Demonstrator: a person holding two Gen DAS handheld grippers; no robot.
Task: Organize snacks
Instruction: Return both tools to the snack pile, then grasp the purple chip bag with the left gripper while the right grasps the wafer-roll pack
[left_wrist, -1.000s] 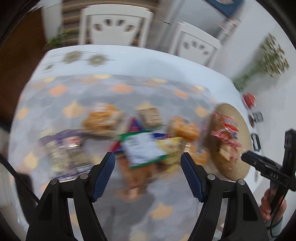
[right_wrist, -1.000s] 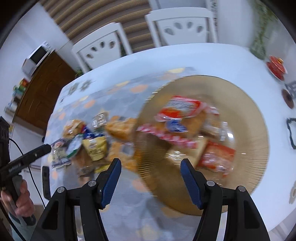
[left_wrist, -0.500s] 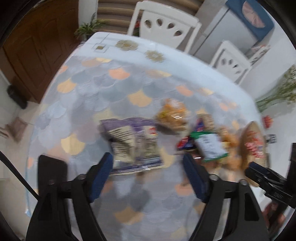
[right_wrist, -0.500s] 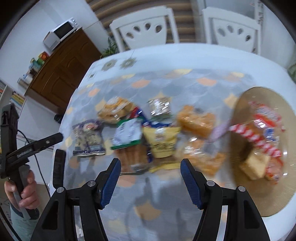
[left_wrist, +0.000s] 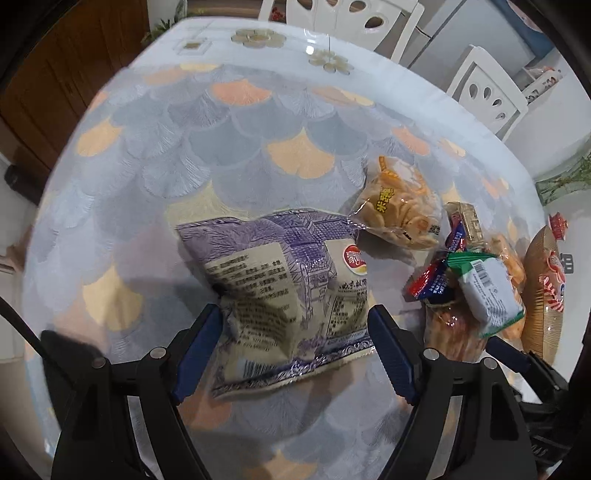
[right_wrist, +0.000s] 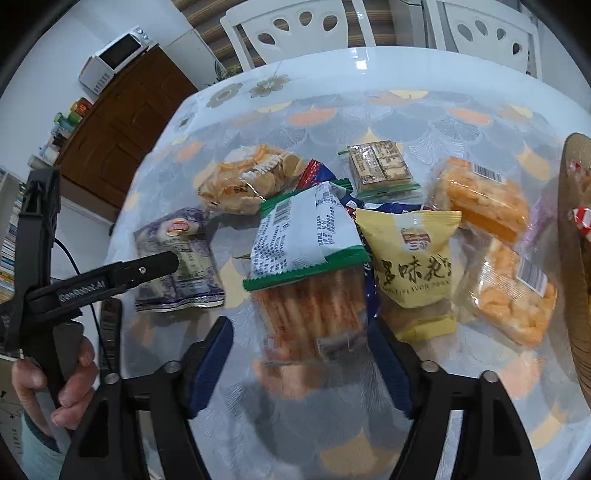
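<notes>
Plainly the risk lies with the left gripper (left_wrist: 291, 350), whose fingers stand apart on either side of the purple snack bag (left_wrist: 284, 291) lying flat on the tablecloth (left_wrist: 221, 147): closing on puffy, slippery film could pinch only a fold and let the bag slide out. The right gripper (right_wrist: 299, 363) is opening over the clear pack of red-striped biscuits (right_wrist: 310, 306), nothing clamped. That pack sits beneath the green-edged white packet (right_wrist: 303, 236) and against the yellow peanut packet (right_wrist: 413, 258), so lifting it may drag both; the woven tray (right_wrist: 576, 258) waits at the right edge.

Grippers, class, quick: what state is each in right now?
Left gripper: open, purple snack bag between the jaws, ungripped.
Right gripper: opening, holding nothing.
</notes>
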